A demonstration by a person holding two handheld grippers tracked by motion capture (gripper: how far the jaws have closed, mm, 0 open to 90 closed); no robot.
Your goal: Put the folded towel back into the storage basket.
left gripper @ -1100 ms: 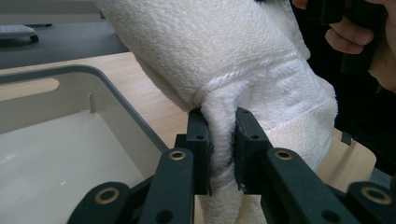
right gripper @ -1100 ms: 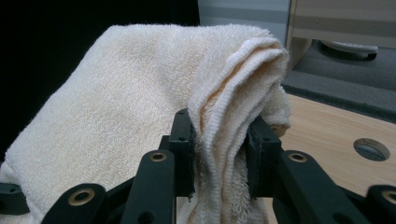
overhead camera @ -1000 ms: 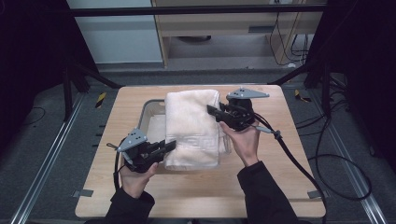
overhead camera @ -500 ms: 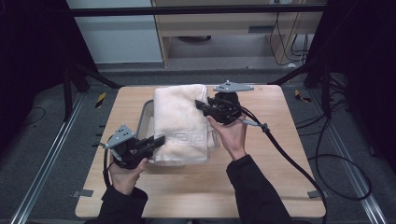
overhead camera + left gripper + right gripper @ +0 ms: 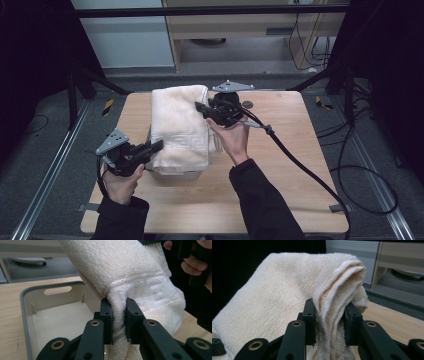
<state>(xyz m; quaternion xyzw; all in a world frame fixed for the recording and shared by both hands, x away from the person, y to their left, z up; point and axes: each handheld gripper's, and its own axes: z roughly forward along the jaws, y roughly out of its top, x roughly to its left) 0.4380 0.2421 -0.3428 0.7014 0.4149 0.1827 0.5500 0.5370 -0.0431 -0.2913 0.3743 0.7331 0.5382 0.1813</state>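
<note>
**Folded towel held at both ends above a grey tub**

In the high view we see a cream towel (image 5: 180, 122), folded into a long thick band, stretched between two hand-held tongs over the middle of the wooden worktop (image 5: 300, 165). The left tongs (image 5: 154, 146) grip the near end of the towel; the right tongs (image 5: 201, 107) grip its far end at the right edge. Both are clenched on the cloth.

In the left gripper view we see the left tongs (image 5: 119, 315) pinching a bunched fold of the towel (image 5: 130, 272) between the two black pads, with the cloth bulging above and hanging below the jaws. Beneath and to the left lies the grey tub (image 5: 25, 305), a rounded-corner container with a slot handle in its far wall; its floor is bare where we can see it. The other hand (image 5: 197, 262) appears at the upper right.

In the right gripper view we see the right tongs (image 5: 329, 320) clamped on several stacked layers of the towel's (image 5: 287, 282) hemmed edge, the rest of the cloth sloping away to the left.

In the high view the tub (image 5: 175, 175) is largely covered by the towel, with its near wall showing below the cloth.
</note>
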